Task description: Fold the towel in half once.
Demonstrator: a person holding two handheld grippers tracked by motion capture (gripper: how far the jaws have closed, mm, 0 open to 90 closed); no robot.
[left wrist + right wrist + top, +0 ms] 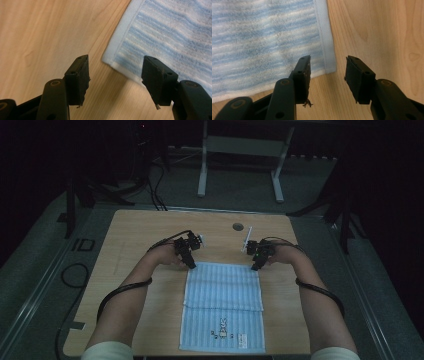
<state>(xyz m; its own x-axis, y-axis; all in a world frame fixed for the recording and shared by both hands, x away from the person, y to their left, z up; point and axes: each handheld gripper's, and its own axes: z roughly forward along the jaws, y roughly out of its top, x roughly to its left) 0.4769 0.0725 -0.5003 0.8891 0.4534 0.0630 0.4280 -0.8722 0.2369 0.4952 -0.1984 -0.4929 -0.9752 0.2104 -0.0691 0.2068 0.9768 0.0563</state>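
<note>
Black left gripper point(192, 265): jaws apart, nothing clamped, poised over the towel's far left corner
Black right gripper point(255, 266): jaws apart, empty, poised over the towel's far right corner
Towel point(223, 305): blue-striped, folded, flat on the desk from its middle to the near edge
Desk point(140, 235): pale wood, round hole point(238, 226) near the far edge

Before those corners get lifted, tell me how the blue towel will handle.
The towel is likely floppy: it lies flat and folded over itself, so it should sag between the left gripper and right gripper. Its looped pile probably grips the pads well. It looks light.
</note>
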